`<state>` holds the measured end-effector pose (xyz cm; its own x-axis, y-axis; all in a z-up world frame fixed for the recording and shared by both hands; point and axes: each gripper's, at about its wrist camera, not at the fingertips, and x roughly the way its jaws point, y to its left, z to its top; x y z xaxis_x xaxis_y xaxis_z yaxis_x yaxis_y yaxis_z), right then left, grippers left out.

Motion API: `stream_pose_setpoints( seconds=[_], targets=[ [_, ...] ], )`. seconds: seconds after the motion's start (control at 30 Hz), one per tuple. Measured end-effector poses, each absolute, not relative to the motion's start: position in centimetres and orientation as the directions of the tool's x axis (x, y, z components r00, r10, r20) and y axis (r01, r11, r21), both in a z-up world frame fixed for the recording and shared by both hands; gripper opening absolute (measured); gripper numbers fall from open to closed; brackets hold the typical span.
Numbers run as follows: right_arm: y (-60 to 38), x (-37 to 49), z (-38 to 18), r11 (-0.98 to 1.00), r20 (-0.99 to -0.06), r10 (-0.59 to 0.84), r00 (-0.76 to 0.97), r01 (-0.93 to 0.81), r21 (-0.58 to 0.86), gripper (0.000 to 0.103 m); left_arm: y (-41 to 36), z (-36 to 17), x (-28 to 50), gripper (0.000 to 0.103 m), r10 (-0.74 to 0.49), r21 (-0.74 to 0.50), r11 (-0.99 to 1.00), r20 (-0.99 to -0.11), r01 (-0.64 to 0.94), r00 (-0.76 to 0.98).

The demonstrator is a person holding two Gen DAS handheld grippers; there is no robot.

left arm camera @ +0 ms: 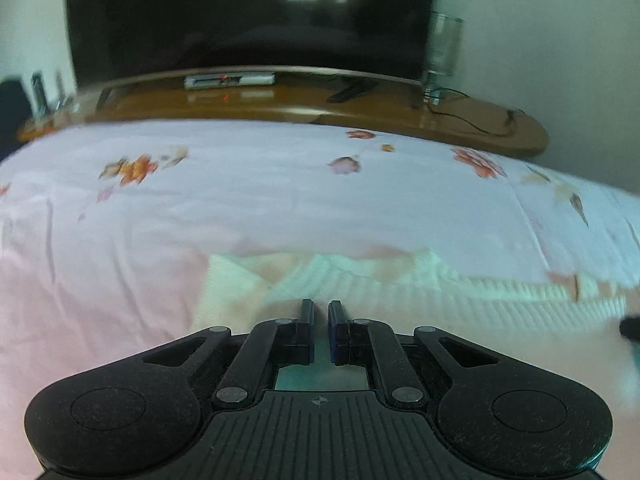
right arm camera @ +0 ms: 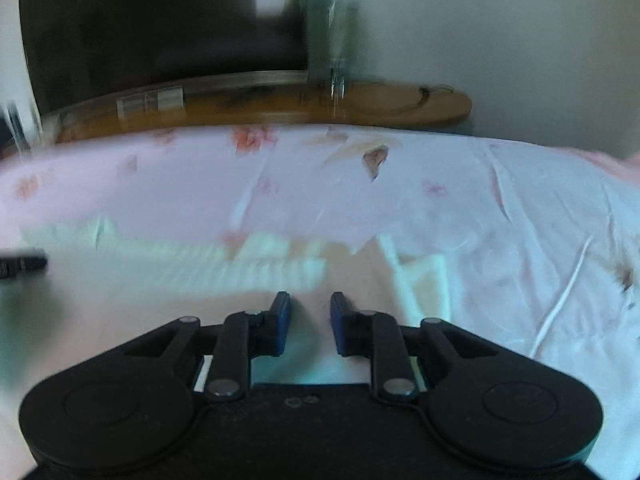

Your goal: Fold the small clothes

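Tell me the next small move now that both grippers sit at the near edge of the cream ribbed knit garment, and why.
Probably lift both together and carry the hem away from you. The left gripper looks shut on the cream ribbed knit garment lying flat on the pink floral bedsheet; the right gripper shows a gap, so close it first.
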<state>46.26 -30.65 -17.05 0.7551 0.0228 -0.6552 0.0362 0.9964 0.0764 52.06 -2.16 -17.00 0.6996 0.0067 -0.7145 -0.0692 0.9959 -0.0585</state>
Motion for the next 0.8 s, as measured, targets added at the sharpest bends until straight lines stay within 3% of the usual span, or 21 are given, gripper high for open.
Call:
stream_pose_setpoints(
  seconds=[0.1,0.13,0.3,0.37,0.43,0.47,0.53,0.7,0.8],
  targets=[
    [-30.4,46.2,-16.2,0.996,-0.668,0.002,0.744,0.06,0.07,0.018,-2.3,-16.7,51.3,0.008,0.017,-0.061,0.994,-0.729,-0.09,0.684],
    [-30.1,45.8,-15.9,0.996,-0.663,0.005,0.748,0.056,0.071,0.022,-2.4,-16.4,50.6,0.008,0.023,-0.057,0.994,-0.73,-0.095,0.683],
    [-27.3,41.9,-14.3,0.99,-0.627,0.131,0.768,-0.073,0.118,0.026,-3.2,-15.2,46.1,0.009,-0.017,-0.076,0.996,-0.72,-0.054,0.694],
    [-25.7,40.8,-14.3,0.982,-0.625,0.188,0.758,-0.13,0.138,0.026,-3.8,-15.5,44.5,0.024,-0.021,-0.065,0.997,-0.732,-0.039,0.681],
    [-24.4,40.3,-14.6,0.974,-0.627,0.227,0.745,-0.17,0.15,0.025,-4.4,-16.0,43.2,0.081,-0.014,-0.044,0.999,-0.723,-0.026,0.69],
    [-23.8,40.0,-14.9,0.971,-0.63,0.238,0.739,-0.19,0.145,0.025,-4.8,-16.3,42.9,0.084,0.004,-0.017,1.0,-0.723,-0.023,0.691],
    [-22.9,40.1,-15.8,0.973,-0.662,0.222,0.716,-0.203,0.107,0.025,-5.5,-16.9,42.2,0.084,0.027,0.046,0.999,-0.707,0.008,0.707],
    [-22.8,39.9,-15.9,0.982,-0.681,0.185,0.709,-0.165,0.095,0.025,-5.0,-15.9,41.8,0.084,0.026,0.032,0.999,-0.725,-0.005,0.688],
    [-22.3,38.5,-15.2,0.984,-0.669,0.175,0.722,-0.153,0.092,0.032,-4.6,-15.7,40.9,0.084,0.025,0.032,0.999,-0.727,-0.002,0.686]
  ],
)
